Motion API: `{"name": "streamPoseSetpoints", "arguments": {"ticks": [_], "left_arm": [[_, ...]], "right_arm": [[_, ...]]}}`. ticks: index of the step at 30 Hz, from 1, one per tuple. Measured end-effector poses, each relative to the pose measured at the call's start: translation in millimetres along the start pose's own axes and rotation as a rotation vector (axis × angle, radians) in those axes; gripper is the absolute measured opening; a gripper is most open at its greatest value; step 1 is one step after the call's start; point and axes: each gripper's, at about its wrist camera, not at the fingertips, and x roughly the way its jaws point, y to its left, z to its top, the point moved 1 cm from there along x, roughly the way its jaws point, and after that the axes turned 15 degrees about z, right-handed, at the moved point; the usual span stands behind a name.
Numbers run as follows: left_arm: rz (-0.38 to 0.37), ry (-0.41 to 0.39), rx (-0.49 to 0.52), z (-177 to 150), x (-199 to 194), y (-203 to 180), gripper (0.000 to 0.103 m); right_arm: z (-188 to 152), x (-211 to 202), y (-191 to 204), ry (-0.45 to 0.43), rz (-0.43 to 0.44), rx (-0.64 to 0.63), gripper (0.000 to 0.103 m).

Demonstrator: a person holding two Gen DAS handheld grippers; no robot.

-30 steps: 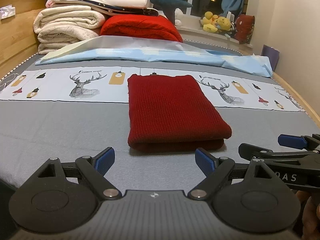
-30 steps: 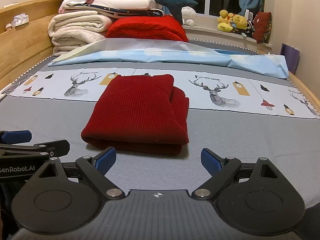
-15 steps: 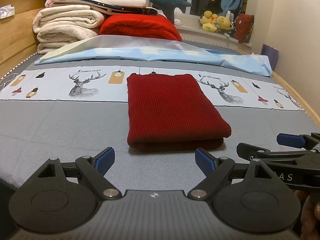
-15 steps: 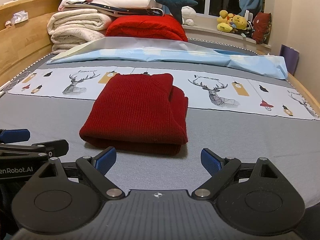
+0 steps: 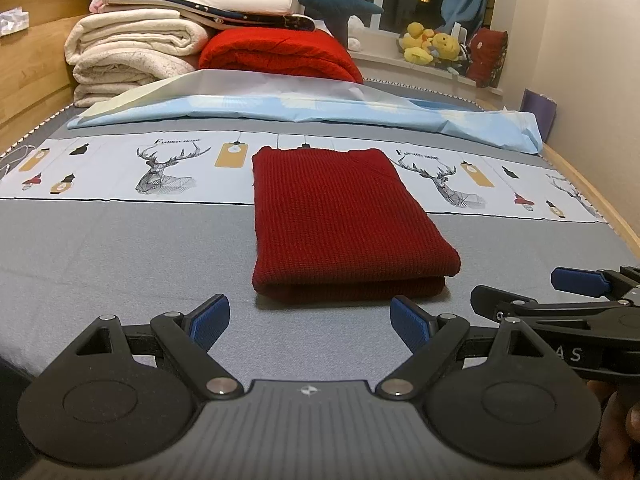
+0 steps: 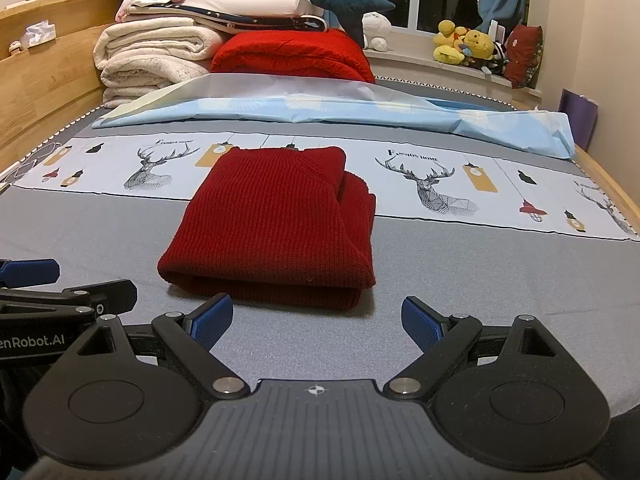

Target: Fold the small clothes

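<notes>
The red knitted garment [image 5: 344, 220] is laid folded into a thick rectangle near the middle of the grey bed sheet [image 5: 120, 248], its far edge resting on the printed deer band [image 5: 160, 164] that runs from side edge to side edge. The left gripper [image 5: 310, 322] is held spread just short of the garment's near fold, nothing pinched — the right gripper [image 6: 317, 322] is likewise held spread and empty beside it. Folded blankets [image 6: 156, 56] are stacked at the bed's far left corner.

A folded red sweater [image 6: 276, 226] lies on the grey bed [image 6: 480, 280] just beyond the right gripper's [image 6: 316, 318] spread fingers.
</notes>
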Motion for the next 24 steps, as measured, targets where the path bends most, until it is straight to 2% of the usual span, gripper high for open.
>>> {"name": "streamPoseSetpoints", "arguments": {"ticks": [24], "left_arm": [[0.0, -0.002, -0.004, 1.6, -1.7, -2.3, 0.091]], "right_arm": [[-0.4, 0.0, -1.2, 0.0, 0.001, 0.0, 0.092]]}}
